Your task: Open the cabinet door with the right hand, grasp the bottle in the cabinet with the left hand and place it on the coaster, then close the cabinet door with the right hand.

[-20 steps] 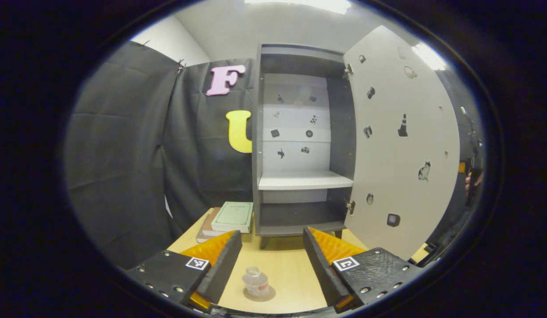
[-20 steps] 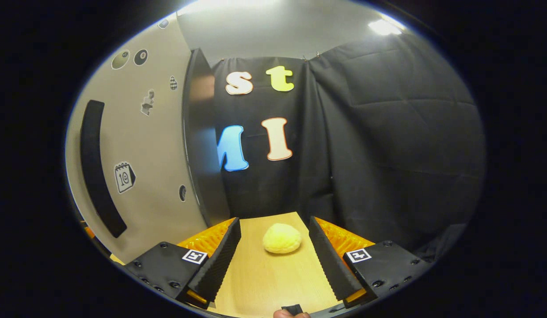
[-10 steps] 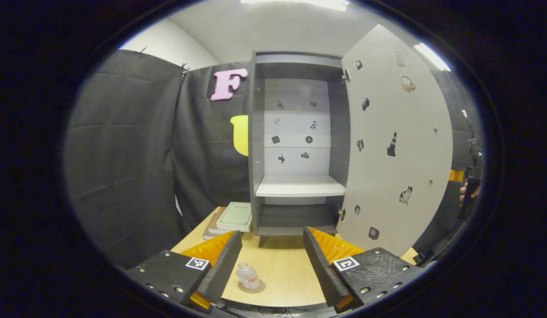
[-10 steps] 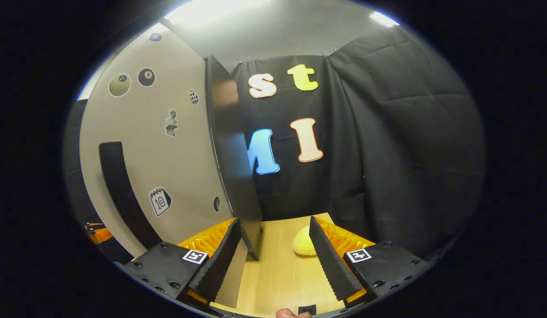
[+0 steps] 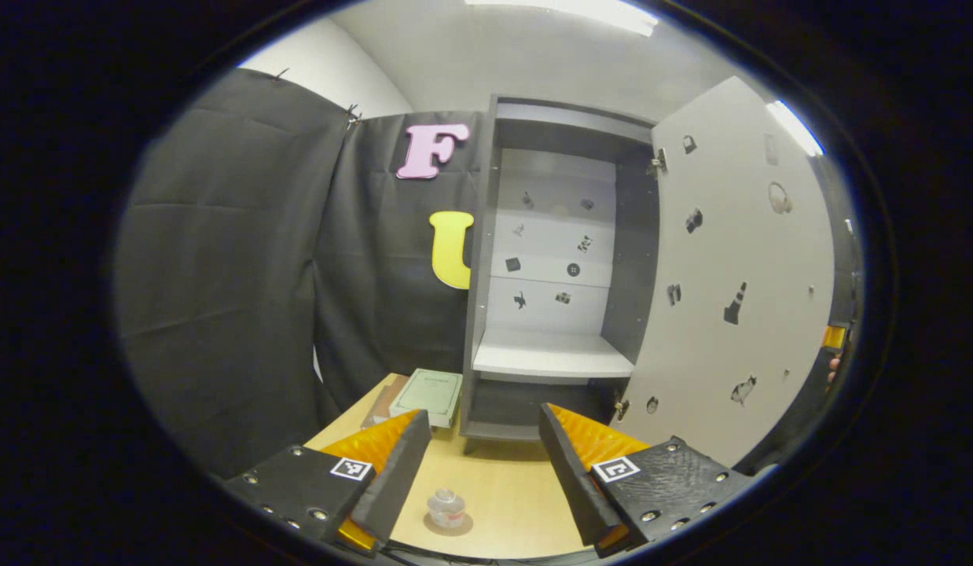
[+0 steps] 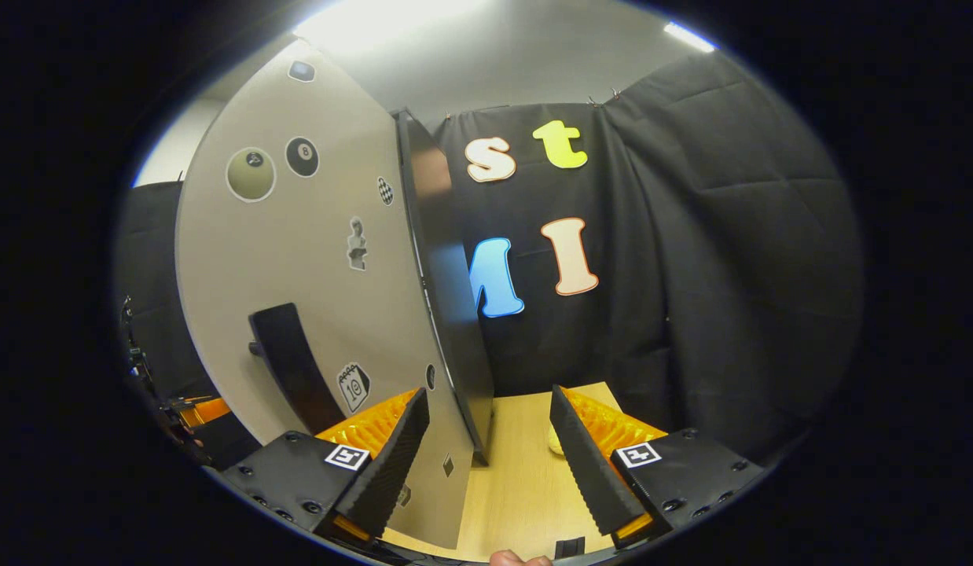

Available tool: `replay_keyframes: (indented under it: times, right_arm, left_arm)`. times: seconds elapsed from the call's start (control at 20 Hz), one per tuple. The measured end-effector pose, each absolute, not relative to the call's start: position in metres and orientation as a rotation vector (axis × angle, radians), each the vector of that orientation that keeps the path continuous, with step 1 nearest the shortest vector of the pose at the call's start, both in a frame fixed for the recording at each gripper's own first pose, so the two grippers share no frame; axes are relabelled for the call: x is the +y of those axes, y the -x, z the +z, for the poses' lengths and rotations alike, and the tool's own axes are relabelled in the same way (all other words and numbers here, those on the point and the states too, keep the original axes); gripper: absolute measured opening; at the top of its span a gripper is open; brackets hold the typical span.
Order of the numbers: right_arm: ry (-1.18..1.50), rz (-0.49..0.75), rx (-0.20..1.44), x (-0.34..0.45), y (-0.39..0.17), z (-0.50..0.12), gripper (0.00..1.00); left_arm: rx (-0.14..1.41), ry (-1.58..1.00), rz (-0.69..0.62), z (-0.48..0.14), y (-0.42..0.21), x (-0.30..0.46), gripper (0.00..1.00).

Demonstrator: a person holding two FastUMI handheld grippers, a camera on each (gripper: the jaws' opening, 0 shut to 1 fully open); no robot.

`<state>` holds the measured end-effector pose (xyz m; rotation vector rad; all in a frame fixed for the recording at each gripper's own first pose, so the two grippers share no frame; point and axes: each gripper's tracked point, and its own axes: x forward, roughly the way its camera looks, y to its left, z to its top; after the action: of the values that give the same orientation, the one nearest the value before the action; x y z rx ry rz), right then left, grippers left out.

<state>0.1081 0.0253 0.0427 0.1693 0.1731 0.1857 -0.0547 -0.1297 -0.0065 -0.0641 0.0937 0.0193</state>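
Note:
A small clear bottle point(image 5: 446, 507) stands upright on a round coaster point(image 5: 460, 525) on the wooden table, below and between the fingers of my left gripper point(image 5: 479, 472), which is open and holds nothing. Behind it the dark cabinet point(image 5: 551, 275) stands open with a bare white shelf point(image 5: 551, 358). Its pale door point(image 5: 730, 275) is swung out to the right. In the right gripper view the door's outer face point(image 6: 321, 259) with its black handle point(image 6: 291, 368) is close on the left. The door's free edge point(image 6: 449, 291) runs down between the fingers of my open right gripper point(image 6: 486, 464).
A stack of books point(image 5: 425, 391) lies on the table left of the cabinet. A yellow lump point(image 6: 555, 440) sits on the table point(image 6: 518, 487), half hidden by my right gripper's right finger. Black cloth walls close in the table's back and sides.
The left gripper has drawn back from the bottle, which stays on the coaster. The right gripper has swung left toward the door, whose edge now lies between its fingers.

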Motion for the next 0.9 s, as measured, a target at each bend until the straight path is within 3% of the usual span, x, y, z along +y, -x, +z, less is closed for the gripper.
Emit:
replay_keyframes:
  times: [0.4,0.6,0.65,0.9]
  right_arm:
    - [-0.132,0.057,0.206,0.038,-0.09,0.041,0.98]
    - [-0.042,-0.001,0.195,0.04,-0.086,0.049,0.97]
    - [-0.048,-0.011,0.195,0.043,-0.083,0.051,0.97]
    - [-0.089,-0.006,0.189,0.074,-0.067,0.055,0.97]
  left_arm:
    - [0.103,0.093,-0.009,-0.016,0.032,-0.062,0.86]
    - [0.099,0.082,-0.006,-0.019,0.025,-0.03,0.82]
    - [0.099,0.07,-0.002,-0.021,0.023,-0.022,0.86]
    - [0.119,0.096,-0.015,-0.039,0.018,0.004,0.83]
